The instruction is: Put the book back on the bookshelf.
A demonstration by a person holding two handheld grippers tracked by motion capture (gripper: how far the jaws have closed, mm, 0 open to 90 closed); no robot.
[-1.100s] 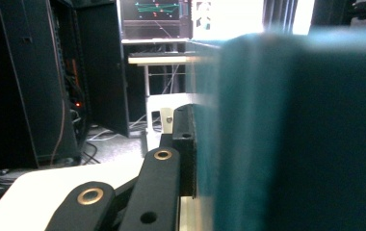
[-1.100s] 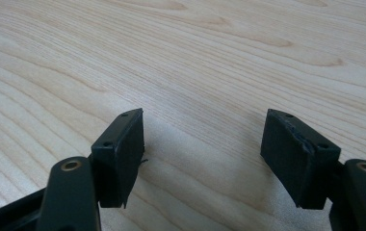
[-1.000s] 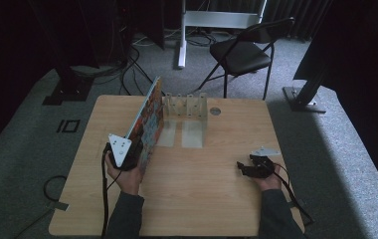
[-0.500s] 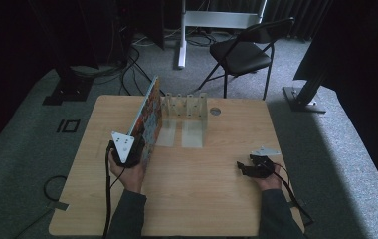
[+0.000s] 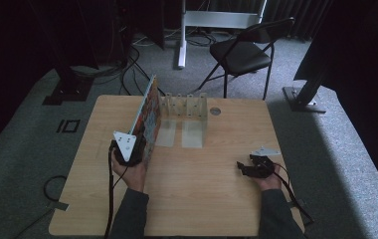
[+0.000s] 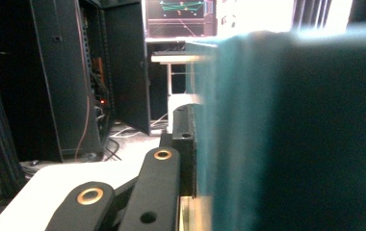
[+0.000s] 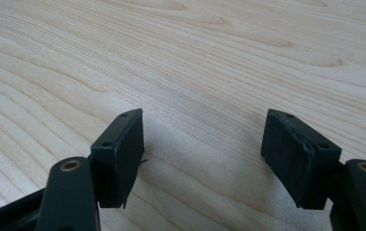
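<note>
Where the left gripper [image 5: 127, 148] clamps the upright book [image 5: 148, 115], its cover blurs teal and hides one jaw. Beyond it, the clear rack [image 5: 184, 106] seems partly screened. The right gripper [image 5: 255, 166] rests on the desk [image 5: 212, 199], jaws wide, holding nothing.

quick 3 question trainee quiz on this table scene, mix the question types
1. True or false: the left tongs are shut on the book.
2. The right tongs are: A) shut on a block, B) open over bare table, C) gripping the rack.
3. What stands behind the two clear sheets?

Key
1. True: the book stands on edge, clamped at its near end.
2. B: the jaws stand apart with nothing between them.
3. A clear slotted rack at the table's far edge.
</note>
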